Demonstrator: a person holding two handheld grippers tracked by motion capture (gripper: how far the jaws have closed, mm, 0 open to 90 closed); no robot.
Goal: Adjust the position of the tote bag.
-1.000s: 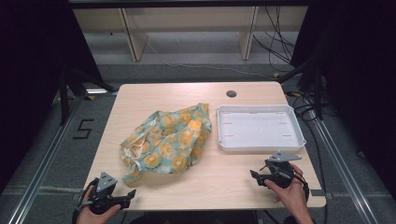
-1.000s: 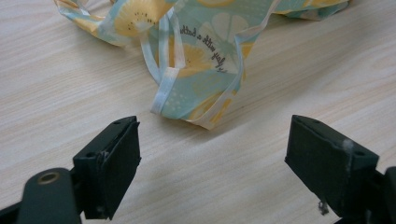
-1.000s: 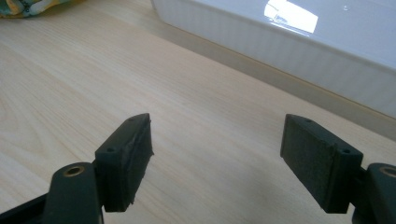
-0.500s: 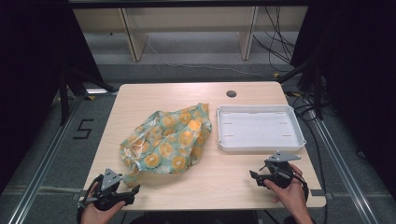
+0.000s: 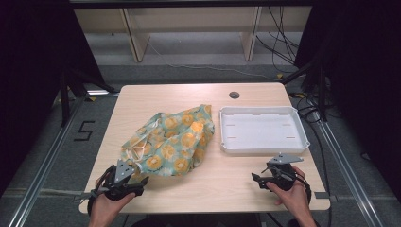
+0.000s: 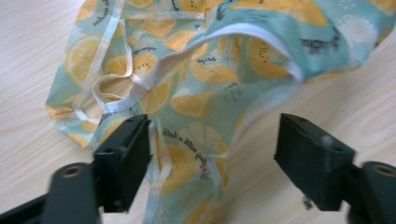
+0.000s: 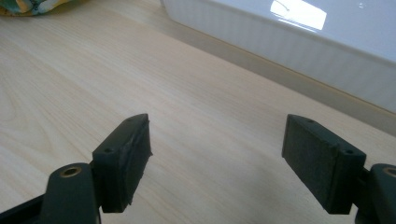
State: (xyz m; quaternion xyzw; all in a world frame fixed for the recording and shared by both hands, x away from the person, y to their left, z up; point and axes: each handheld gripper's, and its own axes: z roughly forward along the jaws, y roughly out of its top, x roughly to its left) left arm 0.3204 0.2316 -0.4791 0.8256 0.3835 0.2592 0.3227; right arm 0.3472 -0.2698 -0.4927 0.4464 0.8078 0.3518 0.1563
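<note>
Left gripper view: the left gripper [image 6: 212,158] has its fingers [image 6: 123,161] spread wide and released, with the crumpled teal cloth bag printed with orange slices [image 6: 196,70] lying on the pale wooden desk [image 6: 28,51] between and just beyond them (white trim nearest). The right gripper [image 7: 217,163] is also released, fingers apart over bare desk, a white rectangular plastic tray [image 7: 299,42] beyond them.

Even overhead light fell on the table [image 5: 246,184], while the surroundings stayed nearly black. Glare marked the white tray [image 7: 299,14] wall. The jaws in both gripper views were soft and blurred up close, and the cloth [image 6: 261,51] edge smeared slightly.
</note>
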